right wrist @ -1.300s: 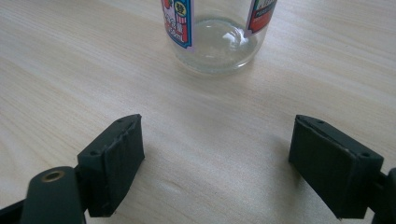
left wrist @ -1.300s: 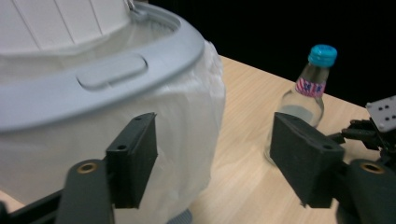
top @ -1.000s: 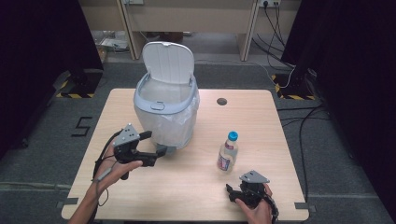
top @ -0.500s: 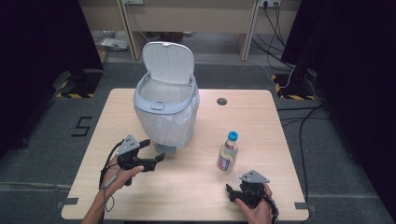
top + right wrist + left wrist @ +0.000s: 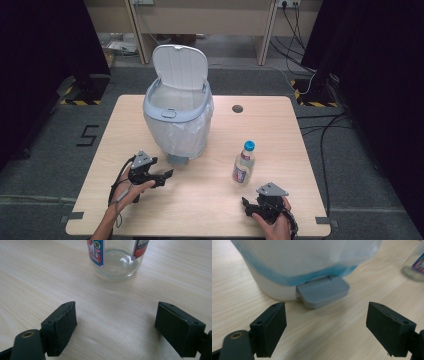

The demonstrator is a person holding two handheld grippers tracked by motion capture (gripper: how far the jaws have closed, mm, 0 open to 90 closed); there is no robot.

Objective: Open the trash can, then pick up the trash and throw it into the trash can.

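A pale grey pedal bin [image 5: 177, 120] with a white liner stands at the table's middle left, its lid [image 5: 180, 67] raised. Its grey pedal [image 5: 176, 160] [image 5: 323, 291] sticks out at the front. My left gripper [image 5: 167, 175] [image 5: 325, 315] sits low over the table just in front of that pedal, jaws wide open and empty. A clear bottle [image 5: 243, 162] [image 5: 115, 260] with a blue cap and colourful label stands upright right of the bin. My right gripper [image 5: 252, 202] [image 5: 116, 307] rests near the front edge, open, with the bottle a short way beyond its jaws.
The wooden table [image 5: 295, 150] has a small round cable hole [image 5: 237, 108] at the back. The bottle's base [image 5: 414, 265] also shows at the far right of the left gripper view. Black curtains and cables surround the table.
My left gripper has come down and toward the front edge, from beside the bin to just above the table before the pedal. The right gripper and bottle have not moved.
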